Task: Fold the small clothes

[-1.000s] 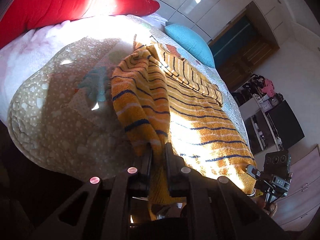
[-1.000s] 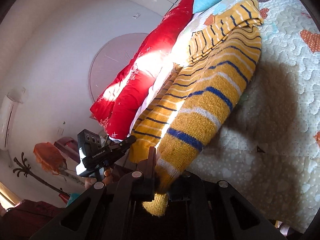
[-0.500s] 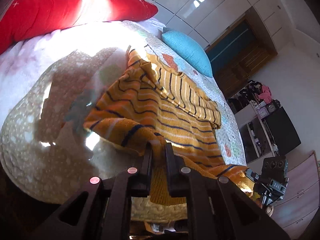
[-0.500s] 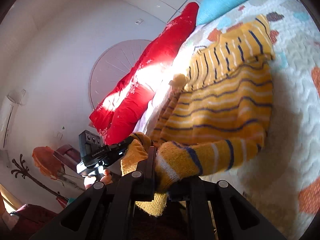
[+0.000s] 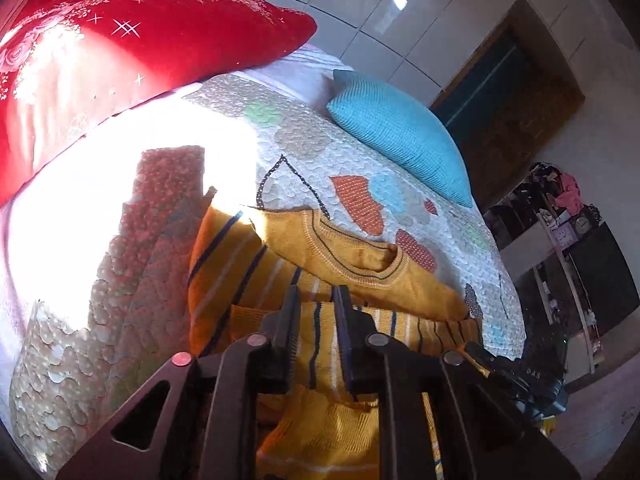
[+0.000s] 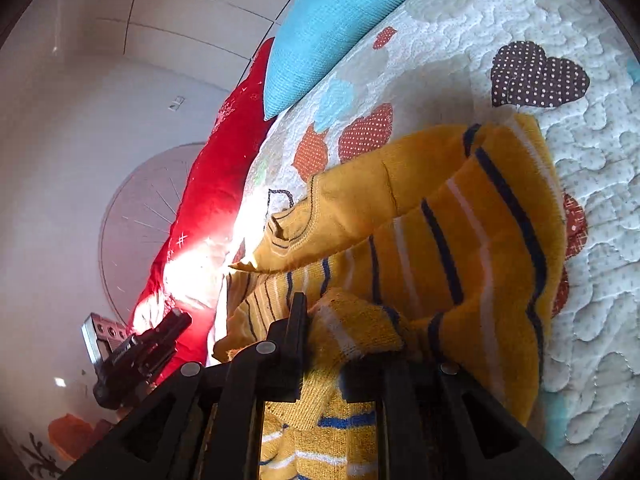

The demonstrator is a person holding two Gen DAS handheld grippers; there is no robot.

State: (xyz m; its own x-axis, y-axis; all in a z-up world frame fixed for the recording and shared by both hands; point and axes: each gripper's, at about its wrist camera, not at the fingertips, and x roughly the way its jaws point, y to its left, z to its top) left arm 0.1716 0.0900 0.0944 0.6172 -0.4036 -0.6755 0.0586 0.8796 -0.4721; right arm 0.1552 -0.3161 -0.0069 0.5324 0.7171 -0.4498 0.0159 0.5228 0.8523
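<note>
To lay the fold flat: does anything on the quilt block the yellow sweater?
Nothing visible does. The sweater lies alone on the quilt; the blue cushion and red pillow lie apart from it.

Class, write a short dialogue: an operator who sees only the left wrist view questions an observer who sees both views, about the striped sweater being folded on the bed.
Operator: From here I can't see its jaws. Is the right hand-held gripper holding the sweater?
Observer: Yes. Its jaws are shut on a bunched striped edge of the sweater.
Operator: What is on the wall behind the red pillow?
Observer: A large round ornament with thin spokes, on a pale wall.
</note>
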